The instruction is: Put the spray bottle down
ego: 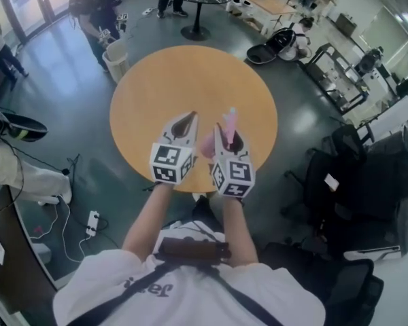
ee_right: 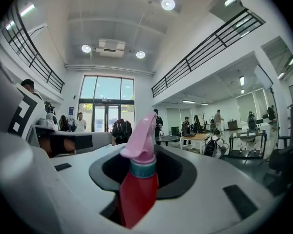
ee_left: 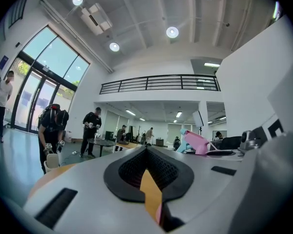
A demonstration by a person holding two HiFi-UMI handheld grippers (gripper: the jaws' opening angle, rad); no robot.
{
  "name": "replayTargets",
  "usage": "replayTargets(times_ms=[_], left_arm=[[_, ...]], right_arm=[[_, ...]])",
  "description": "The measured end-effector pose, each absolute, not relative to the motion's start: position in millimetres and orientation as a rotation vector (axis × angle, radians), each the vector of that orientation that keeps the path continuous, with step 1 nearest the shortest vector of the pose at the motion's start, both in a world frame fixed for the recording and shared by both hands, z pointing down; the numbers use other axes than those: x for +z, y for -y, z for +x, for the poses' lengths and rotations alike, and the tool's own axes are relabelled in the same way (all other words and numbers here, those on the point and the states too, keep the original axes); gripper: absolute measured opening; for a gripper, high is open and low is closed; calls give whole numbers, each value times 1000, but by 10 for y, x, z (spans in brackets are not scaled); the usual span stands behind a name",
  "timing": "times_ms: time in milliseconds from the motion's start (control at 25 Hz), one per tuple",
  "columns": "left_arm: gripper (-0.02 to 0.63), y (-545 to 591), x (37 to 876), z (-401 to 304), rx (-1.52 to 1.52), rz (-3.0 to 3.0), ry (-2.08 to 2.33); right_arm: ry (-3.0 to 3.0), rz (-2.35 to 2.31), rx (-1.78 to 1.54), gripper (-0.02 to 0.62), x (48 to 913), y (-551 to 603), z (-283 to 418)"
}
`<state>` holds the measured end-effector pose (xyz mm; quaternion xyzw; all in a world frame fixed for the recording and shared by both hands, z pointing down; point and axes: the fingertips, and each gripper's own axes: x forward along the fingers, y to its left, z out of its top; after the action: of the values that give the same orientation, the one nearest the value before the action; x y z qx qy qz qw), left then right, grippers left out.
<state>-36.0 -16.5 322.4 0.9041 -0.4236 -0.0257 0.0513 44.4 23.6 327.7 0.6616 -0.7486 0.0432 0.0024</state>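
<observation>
Right tool (ego: 230, 138) clamps the red plastic bottle (ee_right: 138, 189) — slim, pink trigger head upright between its jaws — over the round, smooth tan table (ego: 156, 94). Left tool (ego: 191, 118), beside it, is pinched together, empty.

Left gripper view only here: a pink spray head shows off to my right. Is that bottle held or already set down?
Observer: Held. The right gripper is shut on the spray bottle, gripping its red body, pink head on top.
Operator: Is there table under it?
Observer: Yes. The head view puts it over the near part of the round wooden table.
Operator: Anything on my right side?
Observer: Black office chairs stand on the floor right of the table.
</observation>
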Motion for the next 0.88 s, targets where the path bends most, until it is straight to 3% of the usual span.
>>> replayTargets(times_ms=[880], left_arm=[[9, 1229, 3981, 83, 72, 2602, 1303]], right_arm=[[2267, 1952, 225, 163, 4016, 1118, 978]])
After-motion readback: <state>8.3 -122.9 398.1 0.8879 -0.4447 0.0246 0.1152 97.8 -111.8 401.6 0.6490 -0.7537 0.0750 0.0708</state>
